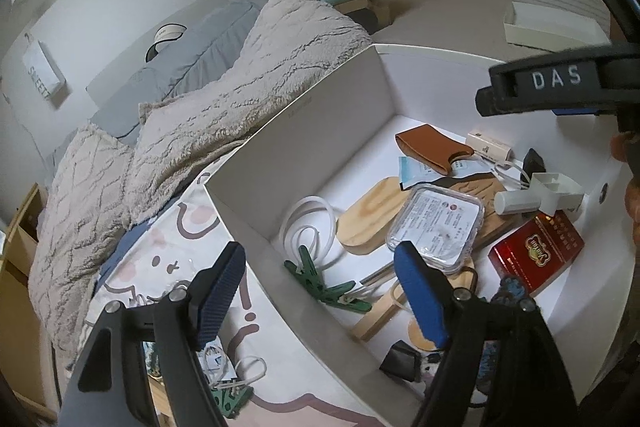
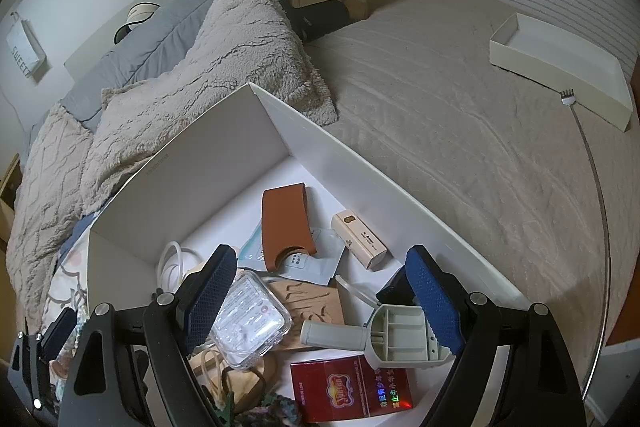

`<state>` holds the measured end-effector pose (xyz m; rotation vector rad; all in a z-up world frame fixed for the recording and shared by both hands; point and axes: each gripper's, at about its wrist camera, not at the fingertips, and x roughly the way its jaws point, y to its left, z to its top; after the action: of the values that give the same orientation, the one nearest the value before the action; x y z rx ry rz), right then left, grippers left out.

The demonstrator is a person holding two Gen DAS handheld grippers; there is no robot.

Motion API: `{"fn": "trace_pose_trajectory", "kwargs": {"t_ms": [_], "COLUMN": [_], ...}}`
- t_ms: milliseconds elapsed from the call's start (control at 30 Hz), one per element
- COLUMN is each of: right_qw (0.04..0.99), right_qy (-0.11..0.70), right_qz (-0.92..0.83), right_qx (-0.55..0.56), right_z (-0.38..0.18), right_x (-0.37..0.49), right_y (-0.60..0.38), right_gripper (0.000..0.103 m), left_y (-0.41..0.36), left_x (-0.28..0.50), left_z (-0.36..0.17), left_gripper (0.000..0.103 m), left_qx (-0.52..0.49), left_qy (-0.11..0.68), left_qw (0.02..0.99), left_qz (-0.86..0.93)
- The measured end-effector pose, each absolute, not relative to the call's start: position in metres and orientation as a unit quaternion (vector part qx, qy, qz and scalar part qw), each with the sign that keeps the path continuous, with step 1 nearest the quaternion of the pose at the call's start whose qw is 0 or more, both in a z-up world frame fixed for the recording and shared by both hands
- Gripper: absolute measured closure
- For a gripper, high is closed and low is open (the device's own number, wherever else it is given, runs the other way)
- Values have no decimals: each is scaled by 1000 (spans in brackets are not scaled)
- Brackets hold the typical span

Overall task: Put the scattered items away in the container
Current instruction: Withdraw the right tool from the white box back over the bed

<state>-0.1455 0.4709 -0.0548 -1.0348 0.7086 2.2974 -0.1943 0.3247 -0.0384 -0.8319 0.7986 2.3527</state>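
Over a white box [image 1: 320,131] on a bed, both grippers, left [image 1: 320,291] and right [image 2: 324,301], hang spread and empty; a green clothespin [image 1: 324,287], light, rigid, probably easiest pinched mid-body, lies inside by the wall.

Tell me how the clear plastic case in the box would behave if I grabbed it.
The clear plastic case looks rigid, so it should hold its shape. Its glossy walls may slip between pads. It lies tilted on the wooden boards, so a push would probably slide it.
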Motion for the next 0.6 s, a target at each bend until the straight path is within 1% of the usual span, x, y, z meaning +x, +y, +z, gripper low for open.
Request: {"fn": "trace_pose_trajectory", "kwargs": {"t_ms": [133,200,267,300,333,367,467,600], "right_qw": [257,248,245,244,244,243,241,237], "right_qy": [239,227,212,206,202,198,190,184], "right_qz": [854,861,868,871,874,877,886,891], "right_qx": [-383,-382,-376,-373,-369,-364,-349,-342], "right_z": [-51,-48,-43,-41,-39,-37,-31,-31], "right_x": [-144,-144,-143,-142,-141,-140,-137,-137], "right_y": [465,459,453,450,447,445,439,435], "right_gripper": [16,16,16,15,9,4,0,0], "left_y": [320,316,311,309,306,303,293,282], "left_x": [-196,-197,-197,-197,-197,-198,-198,-200], "left_z": [-36,-35,-34,-32,-32,-30,-24,-17], "left_gripper": [25,18,17,16,14,11,0,0], "left_qx": [-314,-316,-313,-312,-312,-311,-302,-304], "left_qy": [275,266,258,254,250,245,224,204], "left_qw": [260,257,251,250,248,246,241,240], "left_qz": [871,874,879,881,883,885,895,899]}}
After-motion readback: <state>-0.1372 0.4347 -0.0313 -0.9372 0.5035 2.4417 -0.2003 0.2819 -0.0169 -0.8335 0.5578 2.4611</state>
